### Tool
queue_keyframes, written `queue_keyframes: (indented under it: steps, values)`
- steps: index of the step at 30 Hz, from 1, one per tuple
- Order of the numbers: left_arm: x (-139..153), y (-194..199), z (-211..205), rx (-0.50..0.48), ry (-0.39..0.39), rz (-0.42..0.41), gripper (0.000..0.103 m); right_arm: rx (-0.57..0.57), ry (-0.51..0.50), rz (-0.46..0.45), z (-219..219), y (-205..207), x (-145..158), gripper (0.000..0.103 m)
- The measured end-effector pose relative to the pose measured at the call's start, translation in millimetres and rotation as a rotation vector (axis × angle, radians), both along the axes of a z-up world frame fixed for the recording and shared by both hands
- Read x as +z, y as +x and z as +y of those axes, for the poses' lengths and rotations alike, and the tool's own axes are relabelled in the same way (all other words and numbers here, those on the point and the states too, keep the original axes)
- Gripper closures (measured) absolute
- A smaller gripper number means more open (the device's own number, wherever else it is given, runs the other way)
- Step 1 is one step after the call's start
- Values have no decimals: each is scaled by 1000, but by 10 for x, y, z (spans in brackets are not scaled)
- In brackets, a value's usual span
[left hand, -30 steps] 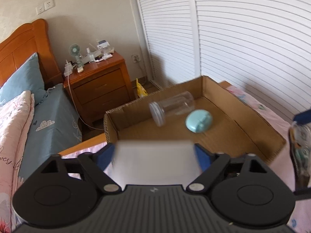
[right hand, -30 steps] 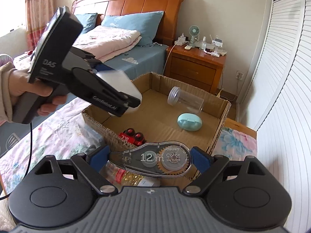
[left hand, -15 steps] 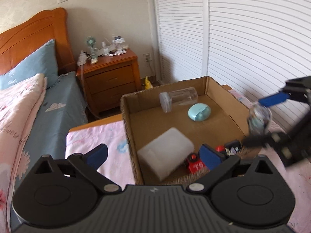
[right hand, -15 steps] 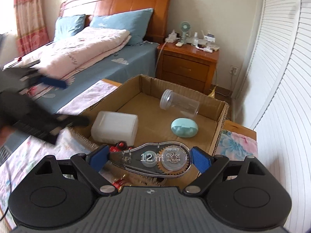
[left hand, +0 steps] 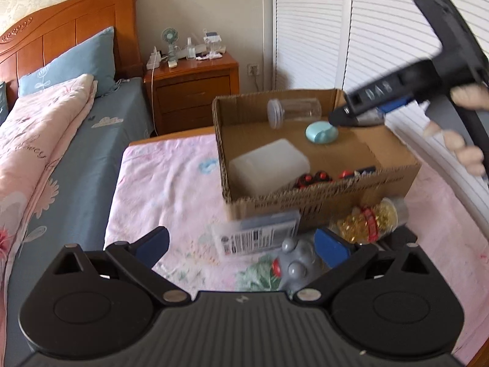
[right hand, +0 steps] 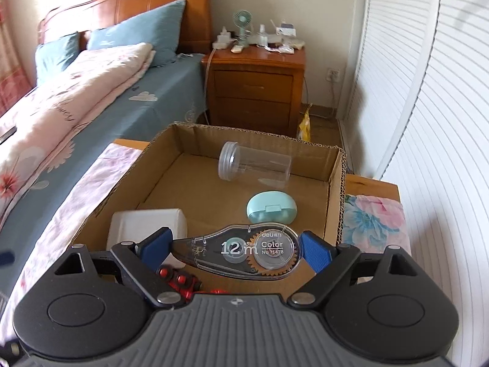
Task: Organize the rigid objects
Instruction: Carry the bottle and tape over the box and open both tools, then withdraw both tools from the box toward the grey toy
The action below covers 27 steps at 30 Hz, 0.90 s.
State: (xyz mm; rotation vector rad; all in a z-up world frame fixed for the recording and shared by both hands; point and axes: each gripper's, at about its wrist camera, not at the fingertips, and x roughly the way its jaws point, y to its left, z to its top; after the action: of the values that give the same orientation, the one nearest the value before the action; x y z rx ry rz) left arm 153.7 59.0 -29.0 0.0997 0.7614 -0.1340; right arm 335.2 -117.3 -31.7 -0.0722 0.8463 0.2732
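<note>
A cardboard box (left hand: 321,202) stands on the pink floral bedspread. Inside lie a white plastic box (left hand: 269,165), a clear jar (left hand: 293,111), a teal oval case (left hand: 321,133) and a red toy (left hand: 311,179). My left gripper (left hand: 241,243) is open and empty, in front of the box over a flat packet (left hand: 256,237) and a grey knobbed toy (left hand: 295,263). My right gripper (right hand: 235,249) is shut on a clear correction tape dispenser (right hand: 244,250), held above the box (right hand: 334,208); it also shows in the left wrist view (left hand: 360,116).
A jar of yellow capsules (left hand: 369,221) lies by the box's front right corner. A wooden nightstand (left hand: 192,91) with a small fan stands behind. A bed with blue pillows (left hand: 70,64) is to the left. White louvered doors (left hand: 321,30) run along the right.
My left gripper has let go of the white plastic box into the cardboard box and pulled back toward me. My right gripper has moved over the box with the tape dispenser.
</note>
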Motion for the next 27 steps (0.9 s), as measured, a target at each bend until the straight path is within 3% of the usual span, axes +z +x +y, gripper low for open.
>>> queue_keyframes:
  steps: [5, 7, 12, 27]
  values:
    - [-22, -63, 33, -23, -2, 6, 2, -52, -10, 8, 51, 142, -66, 9]
    - [-16, -73, 48, -23, -6, 3, 2, -71, -16, 2, 49, 156, -70, 2]
    - [-17, -97, 58, -24, -9, 3, 2, -93, -29, -12, 36, 109, -21, 0]
    - [117, -289, 6, 6, 4, -5, 2, -127, -1, -42, -148, -481, 123, 0]
